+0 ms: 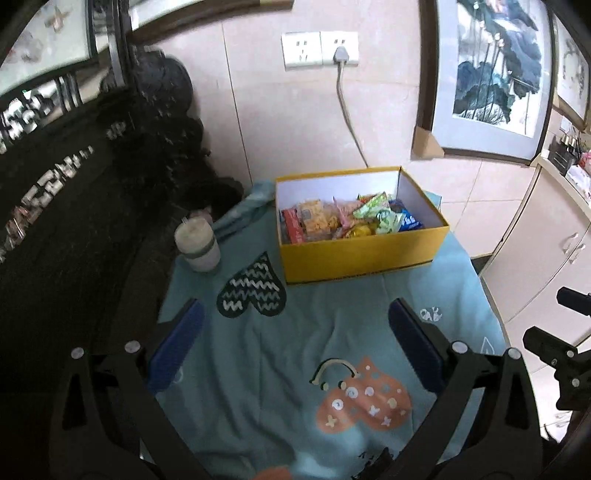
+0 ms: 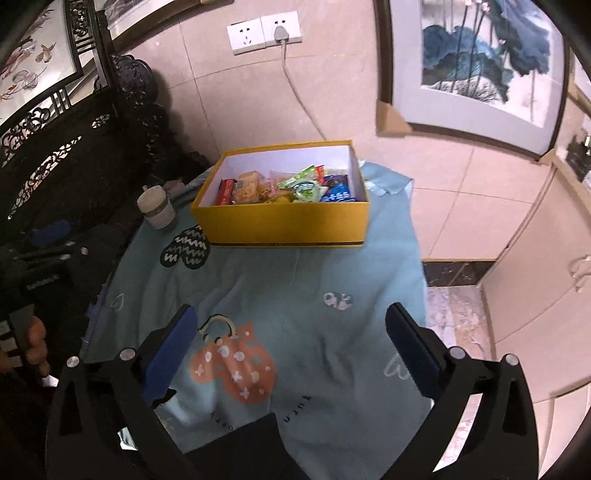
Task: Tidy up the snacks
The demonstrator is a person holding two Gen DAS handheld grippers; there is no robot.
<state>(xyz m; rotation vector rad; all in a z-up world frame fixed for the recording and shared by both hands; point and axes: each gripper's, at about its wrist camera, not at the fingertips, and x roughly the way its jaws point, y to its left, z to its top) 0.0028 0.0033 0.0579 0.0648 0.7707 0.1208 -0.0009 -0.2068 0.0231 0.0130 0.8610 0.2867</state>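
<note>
Left wrist view. Tiled wall (image 1: pixel 295 122) at the back, with a double socket (image 1: pixel 320 50) and one plug in it; framed lotus painting (image 1: pixel 491 74) leaning at right; dark carved furniture (image 1: pixel 66 184) at left; white cabinet (image 1: pixel 546 240) at far right. Bench covered by a teal cloth (image 1: pixel 295 332) printed with a dark zigzag heart (image 1: pixel 253 288) and an orange mitten motif (image 1: pixel 364 400). Yellow box (image 1: pixel 362 251), lid off, stands at the far end of the cloth; the snacks (image 1: pixel 347 219) lie inside it in a mixed heap: red, orange, green and blue packets. Lidded cup (image 1: pixel 197 243) stands left of the box, apart from it. Left hand-held gripper (image 1: pixel 295 347): jaws spread wide, nothing between the blue pads, only cloth beneath. Part of the other tool shows at the right edge.

Right wrist view. Same wall (image 2: pixel 240 103), socket (image 2: pixel 264 31), painting (image 2: pixel 476 70). Yellow box (image 2: pixel 284 225) at the far end of the cloth (image 2: pixel 295 288), snacks (image 2: pixel 288 188) inside. Cup (image 2: pixel 157 208) to its left, not touching. Right hand-held gripper (image 2: pixel 291 347): jaws fully apart, empty, above the mitten print (image 2: pixel 232 365). Person's hand (image 2: pixel 35 347) at the left edge, holding the other tool.
</note>
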